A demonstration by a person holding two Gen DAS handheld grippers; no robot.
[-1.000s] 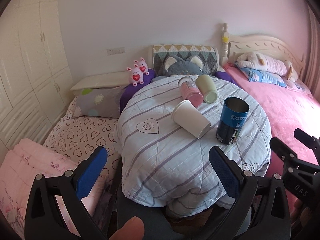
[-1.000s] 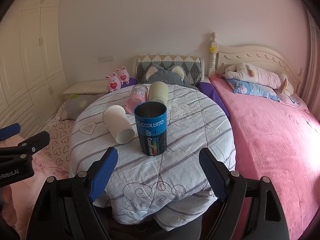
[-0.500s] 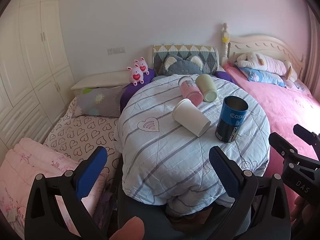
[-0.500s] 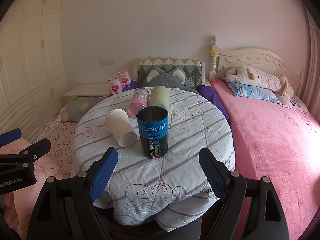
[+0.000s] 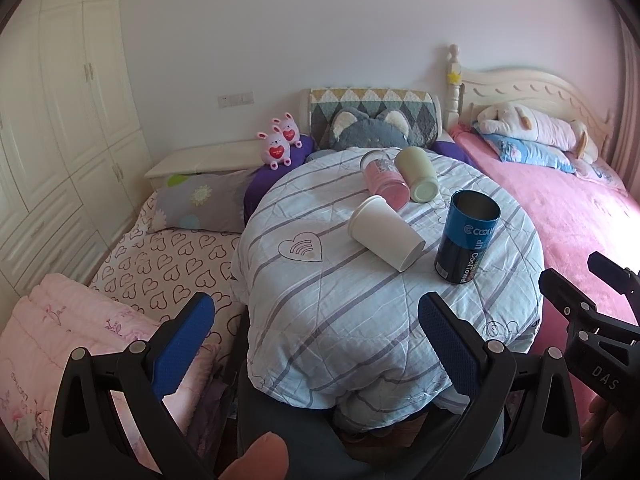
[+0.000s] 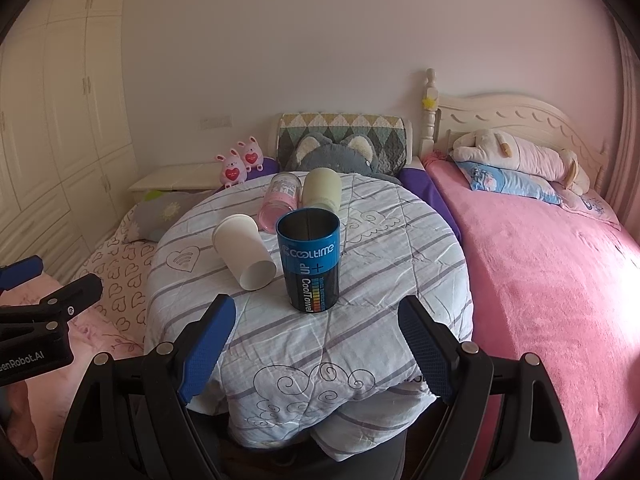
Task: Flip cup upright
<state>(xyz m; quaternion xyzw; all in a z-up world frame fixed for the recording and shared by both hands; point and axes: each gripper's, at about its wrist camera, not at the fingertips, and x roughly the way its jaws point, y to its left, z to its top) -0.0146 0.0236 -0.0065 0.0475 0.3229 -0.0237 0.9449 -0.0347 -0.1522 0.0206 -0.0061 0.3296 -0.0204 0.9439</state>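
Since the earlier frames both cameras have been drawn back slightly from the round table (image 6: 400, 264), so the cups are seen a little farther off; nothing on the table has been shifted. The white cup (image 5: 386, 238) is lying on its side near the table's middle, its long axis running from 10 o'clock to 4 o'clock in the left wrist view. Which end is the mouth cannot be told. It is flanked at 3 o'clock by the upright blue can (image 5: 466, 240). The left gripper (image 5: 316, 320) is held wide open with nothing between its jaws; the right gripper (image 6: 316, 324) is likewise spread and holds nothing. The cup is judged roughly equally reachable, at 12 o'clock from the left gripper, 11 o'clock from the right.
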